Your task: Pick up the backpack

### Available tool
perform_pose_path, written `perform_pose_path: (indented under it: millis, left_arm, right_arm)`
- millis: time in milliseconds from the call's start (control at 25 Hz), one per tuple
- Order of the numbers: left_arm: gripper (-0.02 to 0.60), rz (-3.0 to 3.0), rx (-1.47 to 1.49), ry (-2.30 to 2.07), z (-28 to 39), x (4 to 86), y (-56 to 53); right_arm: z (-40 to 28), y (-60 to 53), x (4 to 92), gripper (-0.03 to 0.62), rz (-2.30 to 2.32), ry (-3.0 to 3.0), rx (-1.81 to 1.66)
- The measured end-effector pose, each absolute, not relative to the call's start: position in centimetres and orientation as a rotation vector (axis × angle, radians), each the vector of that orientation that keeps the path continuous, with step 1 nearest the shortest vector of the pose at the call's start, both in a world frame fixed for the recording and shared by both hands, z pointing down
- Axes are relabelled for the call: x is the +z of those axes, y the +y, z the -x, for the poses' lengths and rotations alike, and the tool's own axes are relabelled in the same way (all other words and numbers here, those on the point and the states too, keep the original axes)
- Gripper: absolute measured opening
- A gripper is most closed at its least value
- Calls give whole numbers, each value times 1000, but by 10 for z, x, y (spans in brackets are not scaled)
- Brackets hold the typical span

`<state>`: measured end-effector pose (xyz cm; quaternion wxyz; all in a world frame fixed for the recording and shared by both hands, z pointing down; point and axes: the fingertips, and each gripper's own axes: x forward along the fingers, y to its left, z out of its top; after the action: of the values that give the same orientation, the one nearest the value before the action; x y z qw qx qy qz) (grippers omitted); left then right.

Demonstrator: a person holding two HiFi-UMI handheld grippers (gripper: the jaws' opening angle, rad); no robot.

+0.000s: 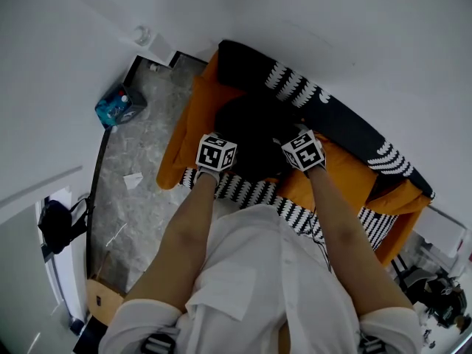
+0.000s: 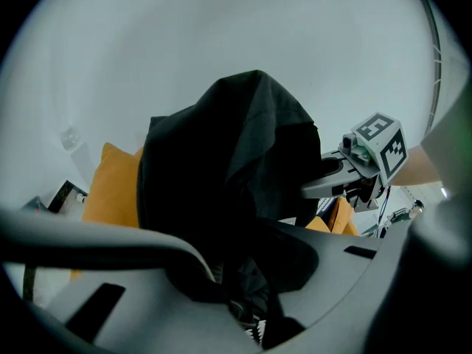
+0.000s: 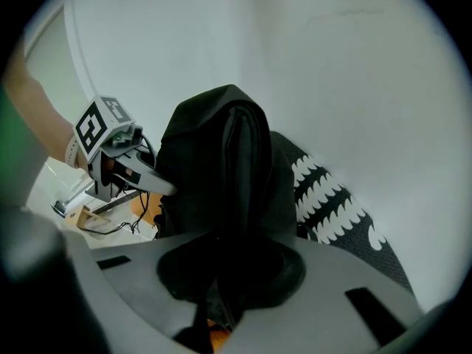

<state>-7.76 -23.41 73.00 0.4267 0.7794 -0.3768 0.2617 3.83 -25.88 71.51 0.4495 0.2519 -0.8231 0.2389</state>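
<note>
The black backpack point(image 1: 254, 133) stands upright on the orange sofa point(image 1: 193, 124). My left gripper point(image 1: 220, 149) grips its left side and my right gripper point(image 1: 299, 149) its right side; marker cubes hide the jaws in the head view. In the left gripper view, the left gripper point(image 2: 237, 290) is shut on black fabric of the backpack point(image 2: 228, 161), with the right gripper point(image 2: 324, 184) touching the far side. The right gripper view shows the right gripper point(image 3: 221, 301) pinching a fold of the backpack point(image 3: 221, 161) and the left gripper point(image 3: 156, 183) against its other side.
A black blanket with white pattern point(image 1: 346, 127) drapes the sofa back and front edge. Left of the sofa lies a grey stone floor point(image 1: 140, 161) with a blue box point(image 1: 118, 106), a black bag point(image 1: 56, 224) and scraps of paper. A white wall rises behind.
</note>
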Motion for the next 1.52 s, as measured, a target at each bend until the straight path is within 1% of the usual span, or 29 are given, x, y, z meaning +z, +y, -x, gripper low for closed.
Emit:
perform_pose_path:
  millis: [520, 880, 1520]
  left_arm:
    - [72, -2055, 740, -847, 55, 699, -176]
    - [66, -2121, 728, -823, 46, 665, -146]
    - [51, -2373, 696, -767, 26, 573, -122]
  right_arm:
    - [-62, -196, 689, 55, -761, -2037, 657]
    - [-71, -162, 658, 49, -782, -2073, 657]
    - [-90, -108, 585, 40, -922, -2200, 719]
